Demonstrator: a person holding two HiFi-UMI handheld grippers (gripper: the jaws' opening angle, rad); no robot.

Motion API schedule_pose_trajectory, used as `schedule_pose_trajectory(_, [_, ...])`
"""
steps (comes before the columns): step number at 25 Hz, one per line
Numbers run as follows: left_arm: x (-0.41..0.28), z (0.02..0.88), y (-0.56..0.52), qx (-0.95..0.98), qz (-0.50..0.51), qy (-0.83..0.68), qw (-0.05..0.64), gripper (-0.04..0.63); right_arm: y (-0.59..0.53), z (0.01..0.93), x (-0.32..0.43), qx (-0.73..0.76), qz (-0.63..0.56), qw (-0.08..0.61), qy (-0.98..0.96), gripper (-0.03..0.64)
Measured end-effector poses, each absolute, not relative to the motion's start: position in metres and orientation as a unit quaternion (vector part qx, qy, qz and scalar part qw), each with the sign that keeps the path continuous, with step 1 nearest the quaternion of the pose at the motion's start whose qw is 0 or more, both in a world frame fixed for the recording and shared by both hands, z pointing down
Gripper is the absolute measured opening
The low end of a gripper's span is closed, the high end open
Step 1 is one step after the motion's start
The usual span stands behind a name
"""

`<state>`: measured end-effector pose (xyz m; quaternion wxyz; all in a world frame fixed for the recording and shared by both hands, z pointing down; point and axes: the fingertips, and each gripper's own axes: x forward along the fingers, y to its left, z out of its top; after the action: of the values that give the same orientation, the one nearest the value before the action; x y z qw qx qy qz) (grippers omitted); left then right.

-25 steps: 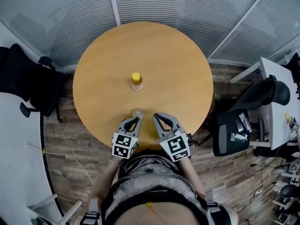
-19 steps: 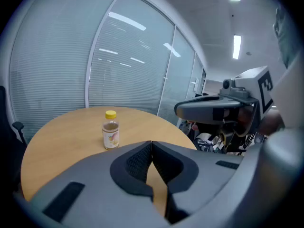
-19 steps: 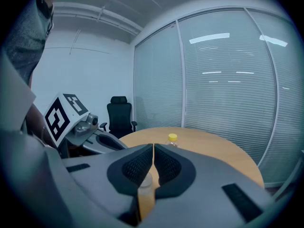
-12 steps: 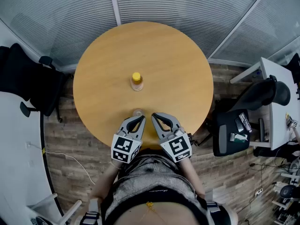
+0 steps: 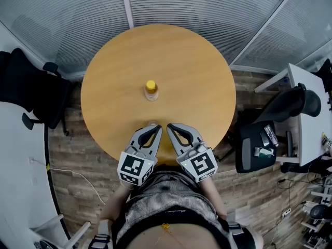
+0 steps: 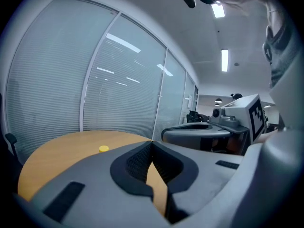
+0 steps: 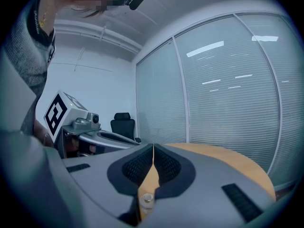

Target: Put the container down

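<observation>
Container [image 7: 147, 199] mostly hidden beneath closed, empty left gripper [image 5: 156, 127] and right gripper [image 5: 169, 126].

Steep overhead head view; low, near-level gripper views; shared round table [image 5: 197, 87]

The person is wearing a grey knitted top [image 5: 167, 193] above a black garment [image 5: 142, 223]. The left gripper [image 5: 156, 127] and right gripper [image 5: 170, 126] are showing grey moulded shells, black ribbed pads [image 7: 137, 165] and white cubes [image 5: 136, 169] bearing black square markers.

the small clear container [image 7: 146, 199] stands upright near the wooden table's [image 5: 197, 77] front edge.
</observation>
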<state>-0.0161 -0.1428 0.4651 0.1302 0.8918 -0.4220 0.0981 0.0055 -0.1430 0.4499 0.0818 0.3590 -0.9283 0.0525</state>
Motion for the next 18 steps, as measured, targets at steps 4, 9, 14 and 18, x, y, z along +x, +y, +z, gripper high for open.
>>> schedule_pose_trajectory(4, [-0.014, 0.454, -0.14, 0.896, 0.096, -0.418, 0.114, 0.021, -0.142, 0.437, 0.003, 0.35, 0.037, 0.071, -0.933, 0.021])
schedule_pose_trajectory(9, [-0.013, 0.446, -0.14, 0.898, 0.086, -0.417, 0.11, 0.021, -0.143, 0.435, 0.004, 0.349, 0.041, 0.074, -0.933, 0.021])
schedule_pose_trajectory(14, [-0.014, 0.446, -0.141, 0.896, 0.085, -0.419, 0.121, 0.021, -0.141, 0.442, 0.005, 0.347, 0.045, 0.09, -0.932, 0.02])
schedule_pose_trajectory(18, [-0.017, 0.447, -0.14, 0.894, 0.088, -0.422, 0.121, 0.021, -0.142, 0.443, 0.004, 0.347, 0.045, 0.091, -0.933, 0.02])
